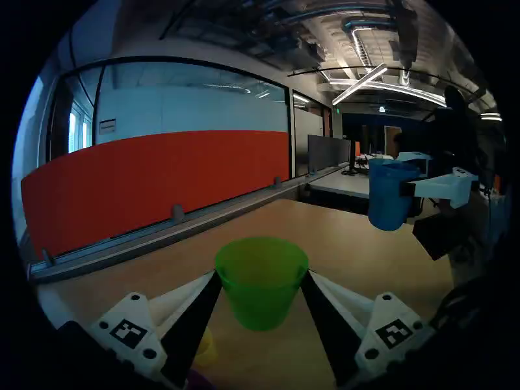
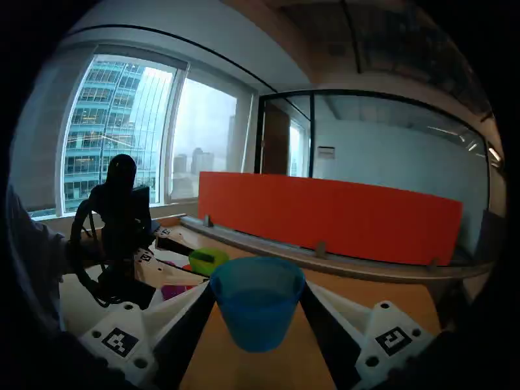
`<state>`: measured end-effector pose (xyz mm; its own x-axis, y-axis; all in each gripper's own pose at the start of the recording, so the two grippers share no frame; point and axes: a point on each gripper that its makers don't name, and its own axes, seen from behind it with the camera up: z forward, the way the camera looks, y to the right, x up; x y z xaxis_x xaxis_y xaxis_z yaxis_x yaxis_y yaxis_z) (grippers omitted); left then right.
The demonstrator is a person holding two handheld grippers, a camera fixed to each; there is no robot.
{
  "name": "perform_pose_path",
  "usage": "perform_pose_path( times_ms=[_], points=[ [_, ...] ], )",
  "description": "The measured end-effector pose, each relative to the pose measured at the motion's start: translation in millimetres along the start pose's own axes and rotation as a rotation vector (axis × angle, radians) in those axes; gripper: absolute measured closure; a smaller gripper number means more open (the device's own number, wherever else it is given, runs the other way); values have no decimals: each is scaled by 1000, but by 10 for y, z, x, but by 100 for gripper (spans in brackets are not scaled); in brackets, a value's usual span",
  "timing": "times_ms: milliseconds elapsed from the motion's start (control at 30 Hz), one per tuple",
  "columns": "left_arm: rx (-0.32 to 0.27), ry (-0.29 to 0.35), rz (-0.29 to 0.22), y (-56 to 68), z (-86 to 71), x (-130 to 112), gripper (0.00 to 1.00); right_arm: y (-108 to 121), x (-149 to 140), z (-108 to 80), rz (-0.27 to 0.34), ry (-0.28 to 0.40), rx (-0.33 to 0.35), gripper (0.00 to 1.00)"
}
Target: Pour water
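Left hand-held gripper [image 1: 262, 281] up front: its jaws are set about a cup's width apart, and both black pads [image 1: 198, 312] press against the sides of the green cup [image 1: 262, 289]. That cup sits upright between them, its mouth open to the camera. From this angle I cannot tell whether its base touches the desk [image 1: 338, 240] or hangs just above it.

Over to the right gripper view, and it's the same story. The right hand-held gripper [image 2: 258, 300] is spread to cup width and clamps the blue cup [image 2: 258, 305] from both sides, pads [image 2: 192, 331] flat on its wall. A darker band shows inside it, perhaps water partway up, though I can't be sure.

In the left gripper view the blue cup hangs in the air at the right, about upright, clear of the desk, higher than the green cup and well apart from it. In the right gripper view the green cup shows farther off at the left, low near the desk, with a dark hand [image 2: 120, 214] behind it. A purple thing [image 2: 174, 290] lies just beside it on the desk. An orange partition [image 1: 162, 175] runs along the desk's far edge.
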<state>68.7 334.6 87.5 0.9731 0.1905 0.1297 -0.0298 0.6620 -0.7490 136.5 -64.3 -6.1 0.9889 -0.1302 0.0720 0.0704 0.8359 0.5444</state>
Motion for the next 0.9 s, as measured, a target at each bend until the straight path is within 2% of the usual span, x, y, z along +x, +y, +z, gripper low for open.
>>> perform_pose_path(
  times_ms=[267,500,900],
  points=[
    [0,28,2,-15,-75,78,14,-37,24,4,-4,0,4,9],
    [-26,62,-13,17,-250,142,14,-60,29,18,-10,0,12,9],
    [17,82,-3,-179,-674,129,14,-199,103,107,-35,7,58,9]
  ],
)
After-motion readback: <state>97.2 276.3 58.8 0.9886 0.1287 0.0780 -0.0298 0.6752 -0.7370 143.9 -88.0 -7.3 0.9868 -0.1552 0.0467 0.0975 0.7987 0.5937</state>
